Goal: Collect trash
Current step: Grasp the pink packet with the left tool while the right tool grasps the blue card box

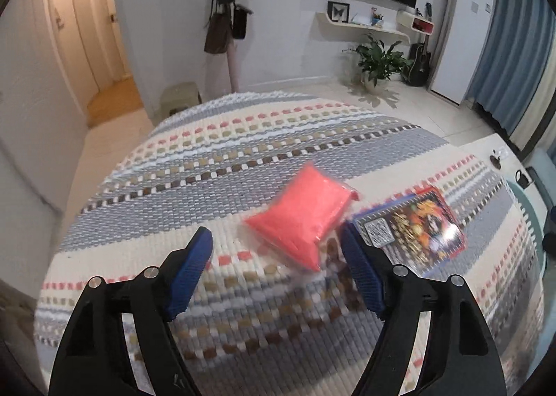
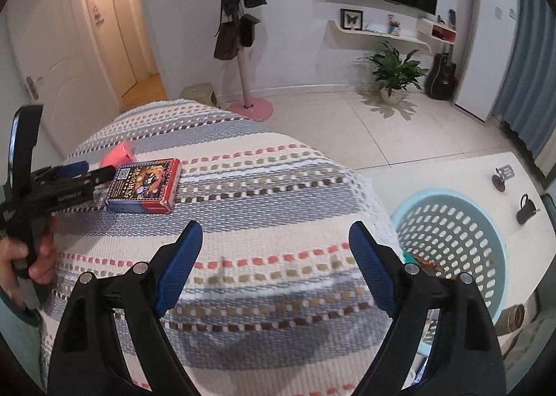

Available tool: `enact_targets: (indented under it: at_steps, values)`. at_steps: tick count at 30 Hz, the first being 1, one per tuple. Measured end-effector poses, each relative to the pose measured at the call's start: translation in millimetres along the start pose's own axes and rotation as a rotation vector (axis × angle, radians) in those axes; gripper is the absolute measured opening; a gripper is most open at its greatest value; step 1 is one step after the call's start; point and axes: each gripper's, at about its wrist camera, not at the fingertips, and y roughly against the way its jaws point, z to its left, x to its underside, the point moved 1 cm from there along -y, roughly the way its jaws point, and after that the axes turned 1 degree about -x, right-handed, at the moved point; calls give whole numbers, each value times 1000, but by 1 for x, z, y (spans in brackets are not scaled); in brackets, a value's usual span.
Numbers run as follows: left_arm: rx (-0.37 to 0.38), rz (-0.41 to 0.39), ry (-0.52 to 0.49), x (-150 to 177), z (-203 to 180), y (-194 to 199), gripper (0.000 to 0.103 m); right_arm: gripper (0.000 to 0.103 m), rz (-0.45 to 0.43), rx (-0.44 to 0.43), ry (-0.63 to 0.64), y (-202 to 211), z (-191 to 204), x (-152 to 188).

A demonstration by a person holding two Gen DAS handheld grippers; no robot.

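A pink plastic packet (image 1: pixel 303 217) lies on the striped woven cover (image 1: pixel 222 159), just ahead of my open left gripper (image 1: pixel 276 239) and a little right of its centre line. A flat red and blue printed box (image 1: pixel 415 229) lies right of the packet, touching my right-hand finger (image 1: pixel 361 277). In the right wrist view my right gripper (image 2: pixel 276 234) is open and empty above the cover (image 2: pixel 278 187). There the box (image 2: pixel 144 185) lies at the left with the packet (image 2: pixel 116 152) behind it, and the left gripper (image 2: pixel 74 175) reaches toward them. A light blue slotted basket (image 2: pixel 451 246) stands at the right.
The cover drops off at its far edge onto a pale tiled floor (image 2: pixel 382 131). A coat stand with a pink base (image 2: pixel 248 107), a potted plant (image 2: pixel 394 72), a guitar (image 2: pixel 441 78) and a white cabinet (image 2: pixel 486 41) stand along the far wall. A white surface (image 2: pixel 486 166) with small objects lies behind the basket.
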Motion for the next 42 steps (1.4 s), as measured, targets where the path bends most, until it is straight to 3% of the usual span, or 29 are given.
enact_targets:
  at_steps: [7, 10, 12, 18, 20, 24, 31, 36, 39, 42]
  values:
    - [38, 43, 6, -15, 4, -13, 70, 82, 26, -100, 69, -24, 31, -15]
    - [78, 15, 46, -17, 8, -14, 57, 82, 65, -113, 124, -43, 51, -12]
    - [50, -12, 27, -13, 4, -14, 54, 82, 92, -137, 171, -53, 68, -9]
    - [-47, -141, 67, -3, 4, 11, 53, 82, 123, -110, 274, -74, 103, -9]
    - [-50, -142, 111, -3, 13, 12, 53, 82, 130, -105, 291, -82, 112, -13]
    - [-28, -139, 170, -3, 24, 13, 53, 95, 118, -93, 344, -93, 125, -22]
    - [-10, -153, 177, -4, 24, 15, 53, 95, 138, -185, 306, -121, 130, -47]
    - [-1, -154, 177, -2, 22, 15, 53, 95, 125, -171, 299, -132, 131, -64]
    - [-1, -151, 177, -3, 21, 14, 53, 93, 115, -169, 301, -130, 133, -62]
    - [-5, -151, 168, -2, 19, 14, 53, 80, 92, -180, 311, -119, 133, -52]
